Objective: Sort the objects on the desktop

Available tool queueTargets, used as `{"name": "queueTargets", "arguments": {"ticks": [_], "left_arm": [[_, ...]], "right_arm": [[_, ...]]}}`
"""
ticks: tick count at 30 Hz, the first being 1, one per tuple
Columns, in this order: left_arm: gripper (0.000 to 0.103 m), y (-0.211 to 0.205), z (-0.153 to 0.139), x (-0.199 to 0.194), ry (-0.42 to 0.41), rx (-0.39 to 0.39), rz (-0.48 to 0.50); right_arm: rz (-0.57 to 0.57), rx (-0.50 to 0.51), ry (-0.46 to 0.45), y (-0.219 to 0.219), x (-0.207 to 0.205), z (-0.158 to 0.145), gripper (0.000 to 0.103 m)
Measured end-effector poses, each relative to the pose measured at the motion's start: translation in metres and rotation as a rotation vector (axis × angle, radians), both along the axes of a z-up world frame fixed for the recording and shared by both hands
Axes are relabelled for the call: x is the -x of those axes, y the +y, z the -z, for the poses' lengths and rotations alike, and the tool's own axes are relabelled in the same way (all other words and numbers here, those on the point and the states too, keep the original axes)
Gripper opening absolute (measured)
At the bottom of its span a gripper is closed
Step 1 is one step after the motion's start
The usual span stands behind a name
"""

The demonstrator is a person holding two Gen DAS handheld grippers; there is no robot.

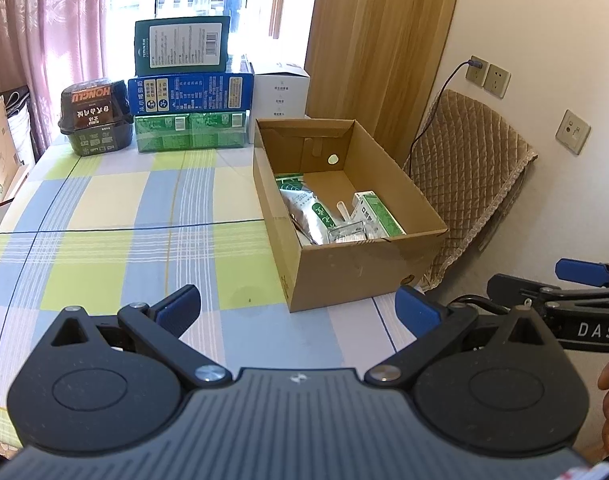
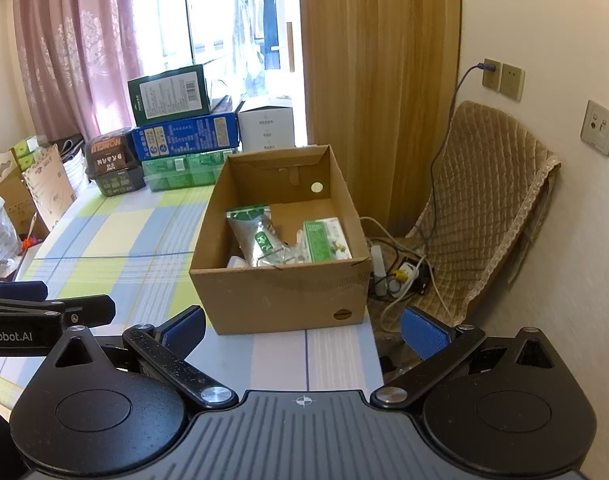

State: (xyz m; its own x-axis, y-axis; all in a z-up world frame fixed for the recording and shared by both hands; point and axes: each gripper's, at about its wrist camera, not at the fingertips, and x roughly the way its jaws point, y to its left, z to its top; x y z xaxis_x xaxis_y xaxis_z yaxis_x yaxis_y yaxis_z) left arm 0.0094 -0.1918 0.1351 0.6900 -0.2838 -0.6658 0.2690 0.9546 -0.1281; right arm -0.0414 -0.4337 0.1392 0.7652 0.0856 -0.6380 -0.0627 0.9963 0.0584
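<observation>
Cardboard box (image 2: pixel 280 300) near wall hiding its packets' lower parts, left gripper (image 1: pixel 298 312) and right gripper (image 2: pixel 304 330) fingers spread, empty

My way across the tablecloth (image 1: pixel 116 200) is open from its near edge to the stacked boxes (image 1: pixel 188 108) along the far edge. The open cardboard box (image 2: pixel 280 296) blocks the right edge; its far half (image 2: pixel 300 216) has bare floor.

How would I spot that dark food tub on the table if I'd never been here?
Look to the far end of the checked tablecloth, by the pink curtain. Left of the stacked boxes sits the dark tub: the only rounded, dome-lidded container, with a brown label.
</observation>
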Motion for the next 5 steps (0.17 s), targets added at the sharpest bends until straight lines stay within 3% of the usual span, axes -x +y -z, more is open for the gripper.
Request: {"name": "queueTargets", "arguments": {"ticks": [5], "left_arm": [[0.102,0.0026,0.0034,0.0029,-0.019,0.025,0.017]], "right_arm": [[0.004,-0.003,0.005,-0.001,0.0009,0.0039,0.101]]}}
